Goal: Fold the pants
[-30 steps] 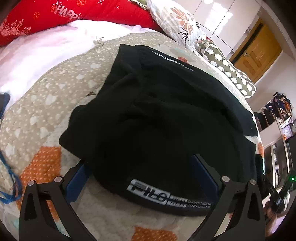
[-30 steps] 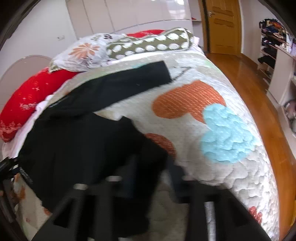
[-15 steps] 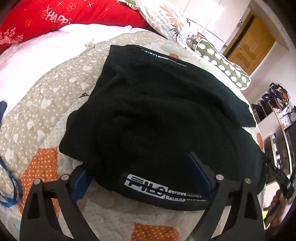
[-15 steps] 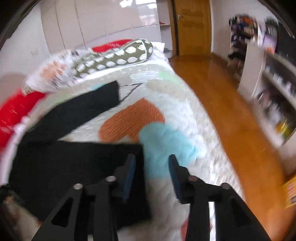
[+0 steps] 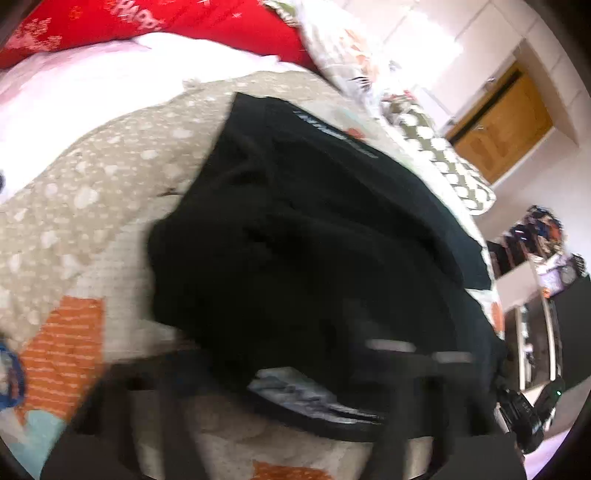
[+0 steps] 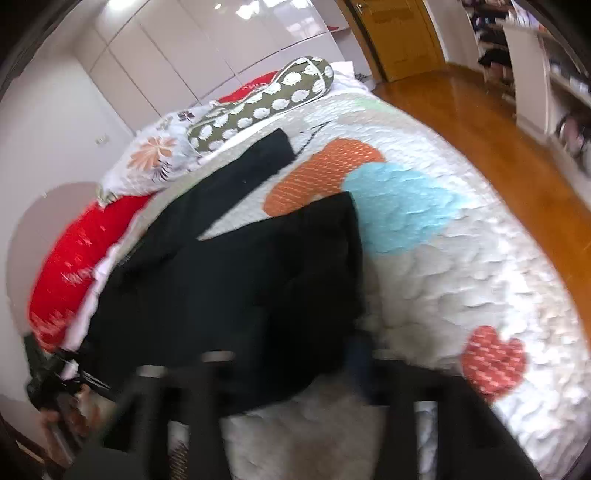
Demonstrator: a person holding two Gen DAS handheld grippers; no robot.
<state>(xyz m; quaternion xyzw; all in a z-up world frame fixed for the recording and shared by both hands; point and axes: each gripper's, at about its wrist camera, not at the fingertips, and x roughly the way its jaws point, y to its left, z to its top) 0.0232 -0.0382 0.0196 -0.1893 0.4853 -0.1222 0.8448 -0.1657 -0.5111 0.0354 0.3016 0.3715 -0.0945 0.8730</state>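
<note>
Black pants lie on the quilted bed, one leg folded over towards the waist and the other stretched to the far pillows. The white-lettered waistband is at the near edge. My left gripper is motion-blurred at the waistband, its fingers spread wide with the band between them. My right gripper is blurred too, fingers apart over the near edge of the folded leg. Neither visibly pinches cloth.
The quilt has orange and blue patches. A red pillow, a floral pillow and a green spotted bolster lie at the head. Wooden floor and shelves are to the right. The other hand-held gripper shows at the right edge.
The right gripper has swung back from the bare quilt over the folded leg, fingers wider. The left gripper has shifted at the waistband and is now blurred. The folded leg now lies flat.
</note>
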